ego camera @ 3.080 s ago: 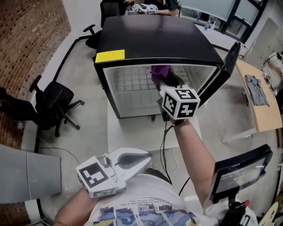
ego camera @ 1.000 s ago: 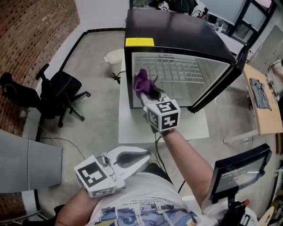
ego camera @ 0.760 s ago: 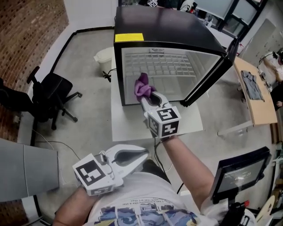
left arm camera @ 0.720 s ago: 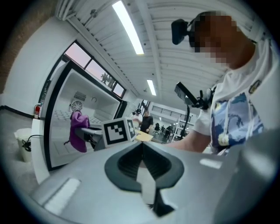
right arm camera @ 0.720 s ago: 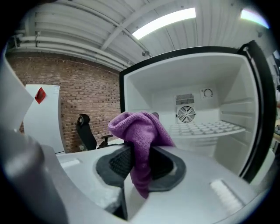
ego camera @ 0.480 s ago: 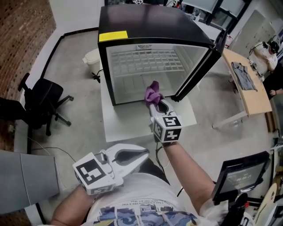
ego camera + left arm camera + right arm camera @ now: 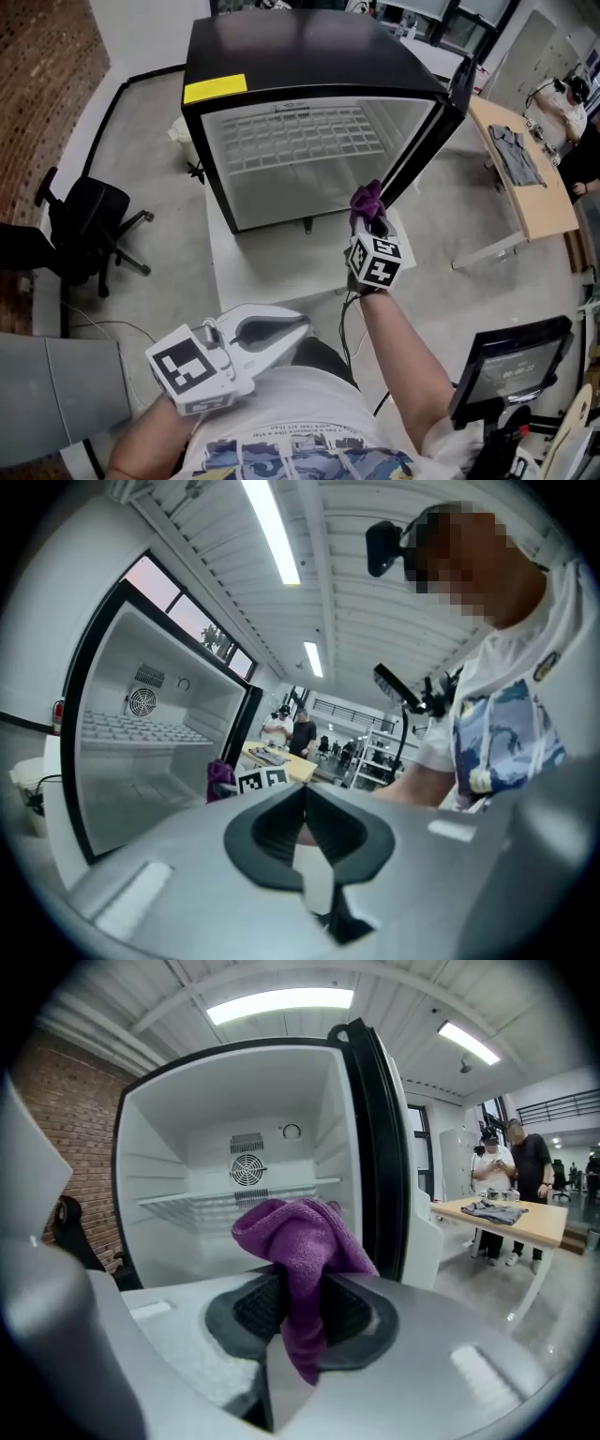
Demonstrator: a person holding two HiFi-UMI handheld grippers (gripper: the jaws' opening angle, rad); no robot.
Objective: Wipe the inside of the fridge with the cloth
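Withdrawn from the fridge (image 7: 309,56), the right hand-held gripper (image 7: 369,212) clamps the purple cloth (image 7: 366,196) outside it, the left hand-held gripper (image 7: 298,330) clenched empty; more wiping, I'd say, means reaching back in.

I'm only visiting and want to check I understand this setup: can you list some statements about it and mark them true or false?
1. The right tongs grip a purple terry cloth. True.
2. The door of the black fridge is closed. False: it stands open.
3. The left tongs hold a sponge. False: they are shut on nothing.
4. The cloth is outside the fridge. True.
5. The white wire shelf holds bottles. False: it is bare.
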